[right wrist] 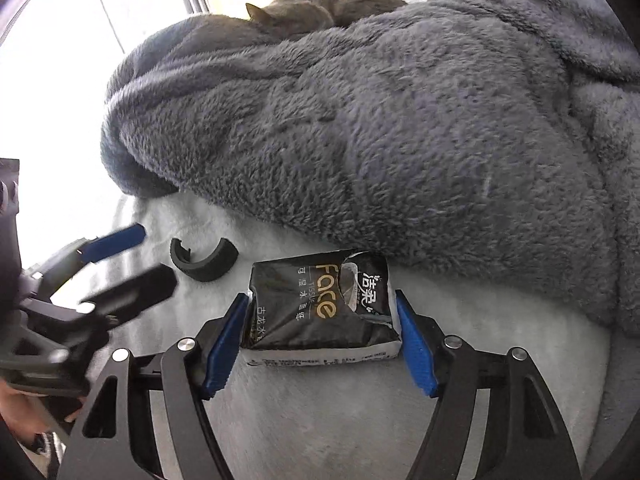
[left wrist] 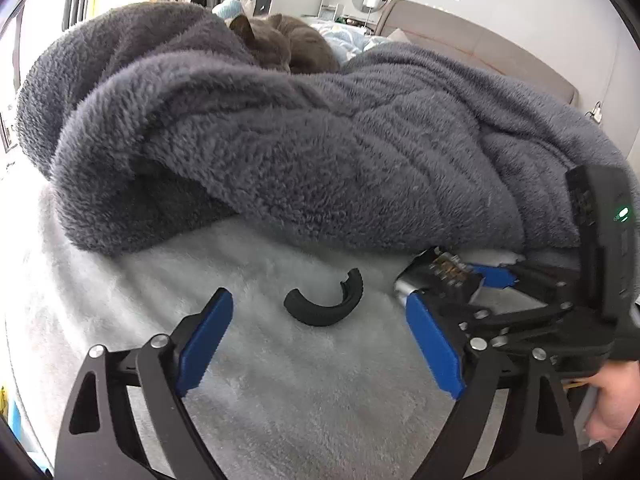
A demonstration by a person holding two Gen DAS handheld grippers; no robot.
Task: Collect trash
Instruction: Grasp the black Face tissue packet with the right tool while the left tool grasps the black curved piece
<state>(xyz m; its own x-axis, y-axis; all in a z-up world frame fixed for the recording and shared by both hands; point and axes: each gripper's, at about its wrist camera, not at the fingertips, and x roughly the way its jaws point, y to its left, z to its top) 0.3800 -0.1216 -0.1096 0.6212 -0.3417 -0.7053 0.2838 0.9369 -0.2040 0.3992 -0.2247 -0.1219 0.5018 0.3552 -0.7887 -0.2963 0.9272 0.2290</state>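
A black curved plastic piece (left wrist: pixel 316 316) lies on the pale fluffy bed cover (left wrist: pixel 280 380). My left gripper (left wrist: pixel 318 297) hovers just short of it, open, with the piece ahead between the blue fingertips and untouched. To its right lies a black "Face" tissue pack (right wrist: pixel 320 312), torn open on top. My right gripper (right wrist: pixel 320 296) straddles this pack, both blue pads against its short sides while it rests on the cover. The left wrist view shows the right gripper (left wrist: pixel 456 292) over the pack. In the right wrist view, the left gripper (right wrist: pixel 156 254) is blurred beside the curved piece (right wrist: pixel 204 262).
A thick grey fleece blanket (left wrist: pixel 320 152) is heaped right behind both objects, overhanging the pack's far edge. A grey cat (left wrist: pixel 280 44) lies curled on top of it at the back. A person's hand (left wrist: pixel 612 400) holds the right gripper's handle at the lower right.
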